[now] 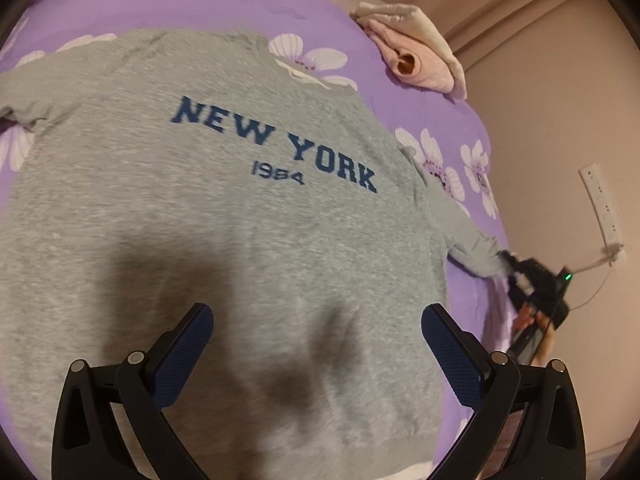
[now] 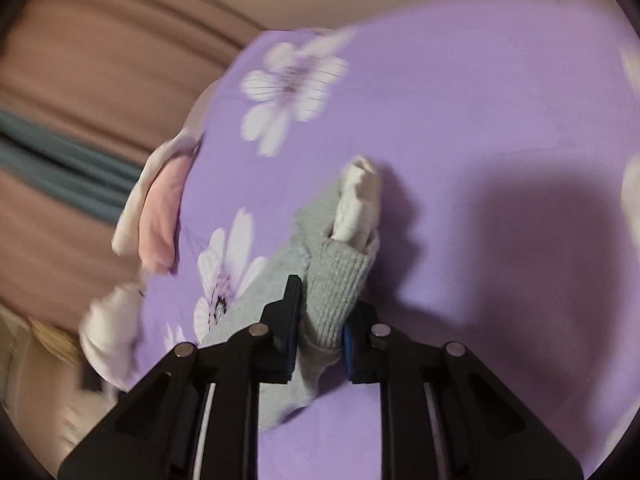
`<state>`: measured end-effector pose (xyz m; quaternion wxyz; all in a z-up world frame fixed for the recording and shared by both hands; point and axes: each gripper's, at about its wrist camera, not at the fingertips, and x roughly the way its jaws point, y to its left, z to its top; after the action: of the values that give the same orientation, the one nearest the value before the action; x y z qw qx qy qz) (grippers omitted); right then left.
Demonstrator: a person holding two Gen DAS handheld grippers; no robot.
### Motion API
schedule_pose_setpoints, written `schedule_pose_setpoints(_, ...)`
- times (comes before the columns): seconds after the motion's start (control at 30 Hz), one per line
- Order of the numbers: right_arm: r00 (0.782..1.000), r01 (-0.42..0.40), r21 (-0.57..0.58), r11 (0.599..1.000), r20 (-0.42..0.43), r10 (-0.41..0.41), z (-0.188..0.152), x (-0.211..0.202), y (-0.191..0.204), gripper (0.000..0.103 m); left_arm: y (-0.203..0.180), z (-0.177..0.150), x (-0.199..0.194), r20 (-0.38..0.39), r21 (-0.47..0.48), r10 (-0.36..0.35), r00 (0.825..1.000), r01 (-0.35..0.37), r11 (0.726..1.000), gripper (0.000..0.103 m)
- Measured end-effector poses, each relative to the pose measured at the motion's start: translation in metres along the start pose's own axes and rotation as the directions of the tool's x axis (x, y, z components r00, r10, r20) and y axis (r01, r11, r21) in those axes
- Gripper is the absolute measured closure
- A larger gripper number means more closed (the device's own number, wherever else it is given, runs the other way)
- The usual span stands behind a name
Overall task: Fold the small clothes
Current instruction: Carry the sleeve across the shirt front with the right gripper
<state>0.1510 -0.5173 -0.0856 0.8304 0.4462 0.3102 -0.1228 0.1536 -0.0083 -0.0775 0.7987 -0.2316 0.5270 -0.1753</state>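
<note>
Lying beside sweatshirt point(image 1: 224, 216), pink clothes point(image 1: 416, 52)

Left wrist view: my camera sits behind my left gripper point(image 1: 316, 356), tilted down over the grey sweatshirt point(image 1: 224, 208), close above its lower half. Right wrist view: mounted behind my right gripper point(image 2: 320, 344), very near the ribbed cuff point(image 2: 336, 292), facing across the purple sheet point(image 2: 460, 100). Shared: the sweatshirt's sleeve, the sheet, the pink garment point(image 1: 416, 60).
</note>
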Motion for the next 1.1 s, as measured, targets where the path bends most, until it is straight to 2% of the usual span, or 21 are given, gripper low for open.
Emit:
schedule_pose_setpoints(0.13, 0.999, 0.026, -0.227, 0.974, 0.046, -0.016, 0.000, -0.018, 0.077, 0.086, 0.020, -0.005, -0.016, 0.021, -0.038, -0.016, 1.000, 0.017, 0.999, 0.000)
schedule_pose_setpoints(0.3, 0.994, 0.073, -0.477, 0.876, 0.110, -0.022, -0.026, -0.030, 0.181, 0.086, 0.045, -0.012, -0.044, 0.074, -0.073, -0.013, 0.997, 0.019, 0.997, 0.000)
schedule_pose_setpoints(0.37, 0.992, 0.083, -0.567, 0.820, 0.124, -0.014, -0.048, -0.027, 0.221, 0.086, 0.055, -0.015, -0.054, 0.096, -0.086, -0.011, 0.995, 0.019, 0.996, 0.000)
schedule_pose_setpoints(0.47, 0.990, 0.120, -0.697, 0.707, 0.136, -0.034, -0.091, -0.006, 0.272, 0.086, 0.067, -0.018, -0.065, 0.117, -0.105, -0.012, 0.993, 0.024, 0.994, 0.000)
schedule_pose_setpoints(0.53, 0.992, 0.120, -0.780, 0.614, 0.116, -0.047, -0.127, 0.017, 0.294, 0.086, 0.076, -0.019, -0.070, 0.124, -0.117, -0.005, 0.992, 0.019, 0.993, 0.000)
schedule_pose_setpoints(0.57, 0.993, 0.120, -0.825, 0.552, 0.105, -0.058, -0.153, 0.032, 0.305, 0.086, 0.080, -0.020, -0.072, 0.126, -0.123, 0.001, 0.992, 0.015, 0.992, 0.000)
schedule_pose_setpoints(0.7, 0.992, 0.098, -0.919, 0.381, 0.060, -0.110, -0.233, 0.079, 0.322, 0.086, 0.099, -0.021, -0.075, 0.129, -0.159, 0.019, 0.991, 0.001, 0.987, 0.000)
schedule_pose_setpoints(0.8, 0.980, 0.123, -0.968, 0.219, 0.084, -0.179, -0.283, 0.110, 0.319, 0.087, 0.109, -0.019, -0.076, 0.131, -0.185, 0.029, 0.991, -0.004, 0.983, 0.000)
schedule_pose_setpoints(0.9, 0.969, 0.094, -0.994, 0.053, 0.080, -0.232, -0.322, 0.130, 0.306, 0.075, 0.115, -0.019, -0.079, 0.135, -0.192, 0.030, 0.990, -0.004, 0.981, 0.000)
schedule_pose_setpoints(0.93, 0.964, 0.086, -0.996, 0.017, 0.079, -0.252, -0.329, 0.134, 0.301, 0.069, 0.116, -0.019, -0.079, 0.136, -0.193, 0.032, 0.990, -0.005, 0.981, 0.000)
schedule_pose_setpoints(0.97, 0.962, 0.076, -0.997, 0.006, 0.071, -0.264, -0.330, 0.134, 0.299, 0.062, 0.118, -0.019, -0.078, 0.136, -0.193, 0.033, 0.990, -0.006, 0.981, 0.000)
schedule_pose_setpoints(1.07, 0.968, 0.026, -1.000, -0.002, 0.026, -0.251, -0.330, 0.123, 0.296, 0.053, 0.120, -0.019, -0.076, 0.133, -0.204, 0.029, 0.991, -0.001, 0.979, 0.000)
schedule_pose_setpoints(1.1, 0.971, -0.011, -1.000, 0.018, -0.015, -0.238, -0.325, 0.114, 0.296, 0.050, 0.120, -0.018, -0.075, 0.131, -0.208, 0.025, 0.991, 0.003, 0.978, 0.000)
